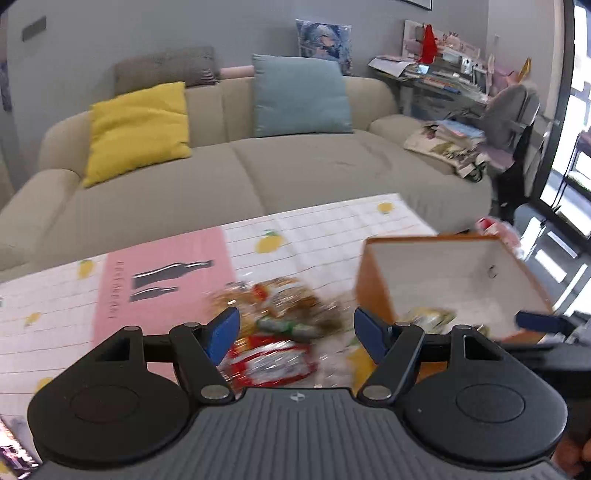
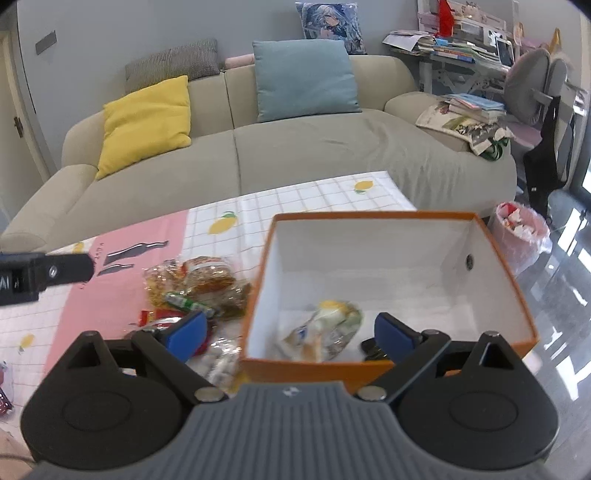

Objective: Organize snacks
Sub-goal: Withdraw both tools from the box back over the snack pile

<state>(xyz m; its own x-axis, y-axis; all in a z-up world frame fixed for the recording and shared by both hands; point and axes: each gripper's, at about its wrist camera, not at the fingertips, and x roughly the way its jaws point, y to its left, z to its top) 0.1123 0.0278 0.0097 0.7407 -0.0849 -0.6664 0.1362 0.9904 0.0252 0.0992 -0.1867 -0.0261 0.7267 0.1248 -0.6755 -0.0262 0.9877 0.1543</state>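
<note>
Below the right fingers (image 2: 395, 338), snack packet (image 2: 325, 332) inside box (image 2: 517, 291).

I see crinkly, glossy clear-plastic snack packets (image 2: 207, 284) on a smooth printed lemon-pattern tablecloth (image 2: 314, 195), a matt orange cardboard box with white inside (image 2: 369, 243), and a soft beige fabric sofa (image 2: 314, 155).

A beige sofa (image 2: 303, 147) stands against a grey wall (image 2: 147, 29), with a yellow cushion (image 2: 146, 122) and a blue cushion (image 2: 304, 79) on it. To its right a cluttered desk (image 2: 465, 55) and a grey chair (image 2: 532, 88). Daylight glares off the glossy floor (image 2: 565, 266) beside a pink bin (image 2: 519, 232)
</note>
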